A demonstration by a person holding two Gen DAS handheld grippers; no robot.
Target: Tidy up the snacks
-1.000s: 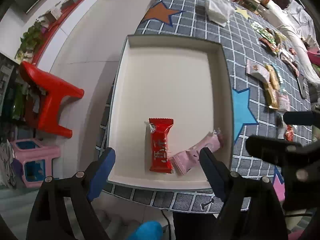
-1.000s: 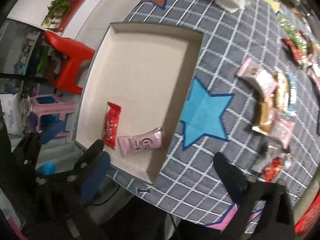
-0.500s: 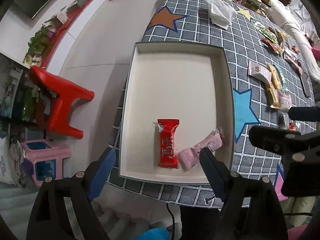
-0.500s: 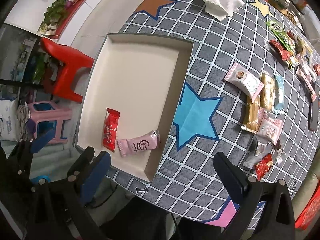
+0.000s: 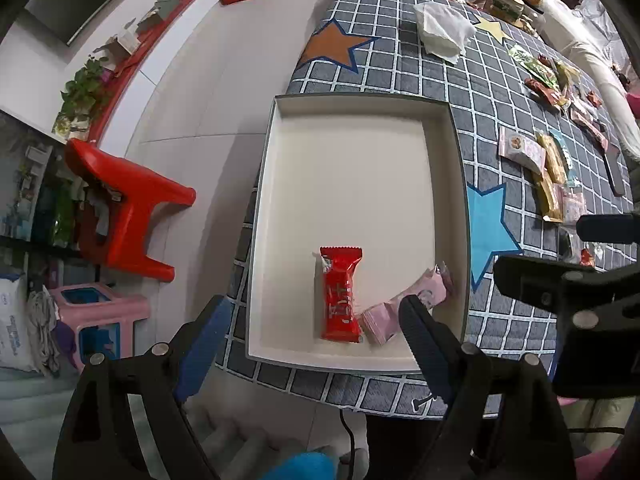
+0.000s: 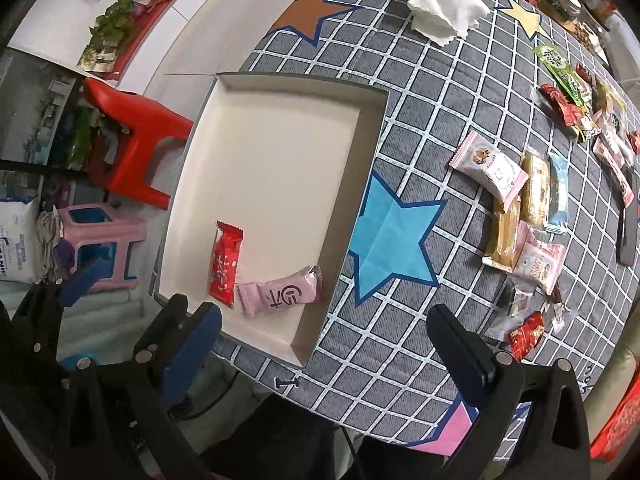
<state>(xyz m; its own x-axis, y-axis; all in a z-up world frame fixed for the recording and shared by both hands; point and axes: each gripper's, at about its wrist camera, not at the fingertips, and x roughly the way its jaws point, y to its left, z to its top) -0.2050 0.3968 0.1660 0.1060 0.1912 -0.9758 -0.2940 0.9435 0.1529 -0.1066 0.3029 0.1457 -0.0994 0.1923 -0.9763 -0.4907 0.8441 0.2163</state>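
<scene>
Left gripper [image 5: 312, 330]: jaws spread wide, nothing between them. It occupies the lower part of the left wrist view, above the near edge of the tray [image 5: 456, 184].

Right gripper [image 6: 324, 334]: jaws spread wide, holding nothing. It occupies the lower part of the right wrist view, above the near right corner of the tray and the grid tablecloth [image 6: 432, 80].

Tray contents, count two:
- One red snack packet [image 5: 339, 294], lengthwise, directly beyond the left gripper, between its two fingers in the frame.
- One pink snack packet [image 5: 404, 306], tilted, its lower end touching the red packet's lower end; the left gripper's right finger overlaps it in the frame.

In the right wrist view both packets lie in the tray's near end, just above the right gripper's left finger.

Loose snacks: one cluster of about eight packets [image 6: 524, 208] lies on the cloth at centre right of the right wrist view, well apart from the tray. A second group lies at upper right; its count cannot be determined.

One white napkin [image 6: 446, 8] lies at top centre.
</scene>
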